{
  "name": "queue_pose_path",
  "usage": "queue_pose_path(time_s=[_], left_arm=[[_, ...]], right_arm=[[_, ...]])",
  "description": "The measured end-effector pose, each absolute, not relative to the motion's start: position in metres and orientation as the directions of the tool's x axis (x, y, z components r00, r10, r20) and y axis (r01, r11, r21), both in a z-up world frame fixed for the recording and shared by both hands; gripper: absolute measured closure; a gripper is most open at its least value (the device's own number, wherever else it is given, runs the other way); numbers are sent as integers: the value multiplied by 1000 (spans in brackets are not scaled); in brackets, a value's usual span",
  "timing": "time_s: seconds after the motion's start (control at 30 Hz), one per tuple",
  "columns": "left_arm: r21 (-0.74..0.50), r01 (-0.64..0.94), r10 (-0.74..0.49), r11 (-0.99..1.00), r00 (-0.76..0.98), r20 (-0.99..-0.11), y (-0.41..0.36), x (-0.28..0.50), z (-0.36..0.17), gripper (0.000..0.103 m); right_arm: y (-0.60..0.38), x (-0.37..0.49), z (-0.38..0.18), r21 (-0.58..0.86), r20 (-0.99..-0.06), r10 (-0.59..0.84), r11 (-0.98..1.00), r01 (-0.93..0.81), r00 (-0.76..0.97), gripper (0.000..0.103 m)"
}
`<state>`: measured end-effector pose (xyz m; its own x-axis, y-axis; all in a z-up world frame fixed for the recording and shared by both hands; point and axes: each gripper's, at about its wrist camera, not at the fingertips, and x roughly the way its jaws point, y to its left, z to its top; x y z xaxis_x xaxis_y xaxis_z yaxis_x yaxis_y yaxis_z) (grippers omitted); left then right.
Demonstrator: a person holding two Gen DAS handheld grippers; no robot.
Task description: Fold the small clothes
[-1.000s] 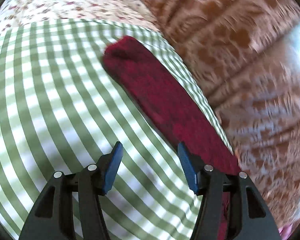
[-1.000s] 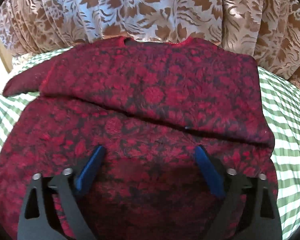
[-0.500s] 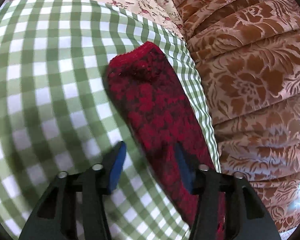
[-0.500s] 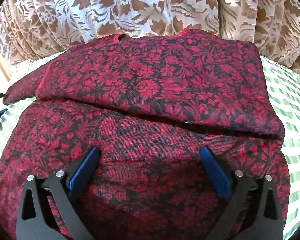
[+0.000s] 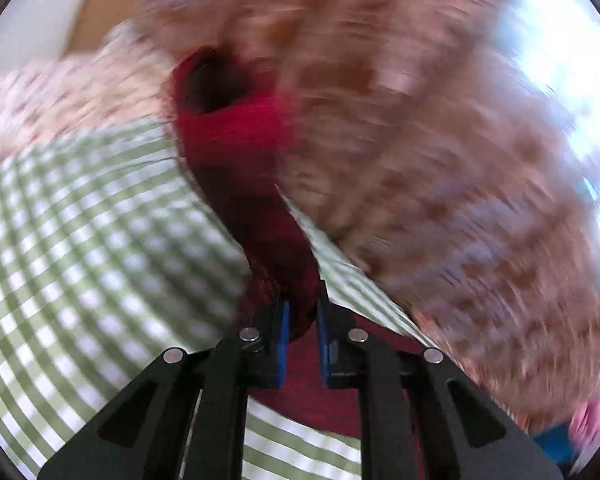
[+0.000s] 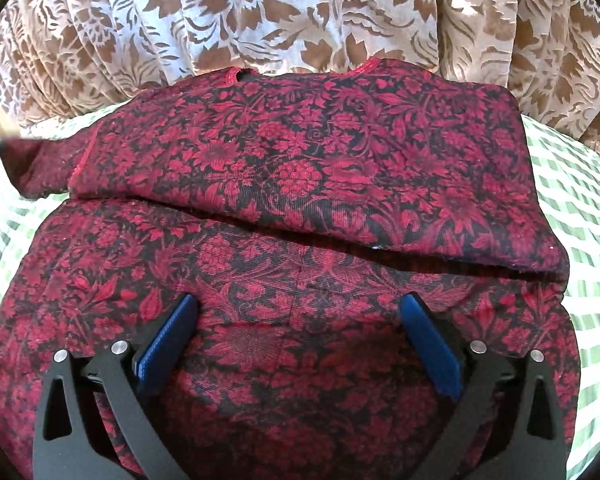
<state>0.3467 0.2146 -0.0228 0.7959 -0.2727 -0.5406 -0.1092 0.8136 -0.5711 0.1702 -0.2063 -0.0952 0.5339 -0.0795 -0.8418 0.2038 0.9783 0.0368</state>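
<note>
Pinching red sleeve [image 5: 236, 136] in left gripper [image 5: 301, 322], lifted off checked cloth [image 5: 80, 240]; right gripper [image 6: 296, 332] spread wide over shirt [image 6: 300, 184].

left view heavily motion-blurred, glare upper right, right view sharp, evenly daylit

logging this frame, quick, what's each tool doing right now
Left tool: closed on the red sleeve, lifted off the checked cloth.
Right tool: open, holding nothing, over the red top.
</note>
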Motion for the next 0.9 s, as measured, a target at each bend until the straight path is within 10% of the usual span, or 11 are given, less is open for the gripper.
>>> queue_pose_path(time_s=[0.3, 0.5, 0.63, 0.9], left_arm=[[-417, 203, -441, 886, 644, -625, 32, 322, -30, 90], [-251, 238, -344, 938, 568, -748, -27, 317, -71, 79], [-240, 275, -360, 931, 591, -722, -23, 297, -63, 39], [-265, 279, -382, 923, 590, -711, -7, 266, -58, 36]], right_arm=[[-211, 169, -94, 74, -837, -52, 975, 207, 545, 3], [-217, 169, -89, 130, -835, -3, 970, 203, 550, 3], [-229, 168, -71, 285, -796, 108, 935, 212, 596, 4], [-210, 218, -46, 595, -654, 391, 794, 122, 647, 9]])
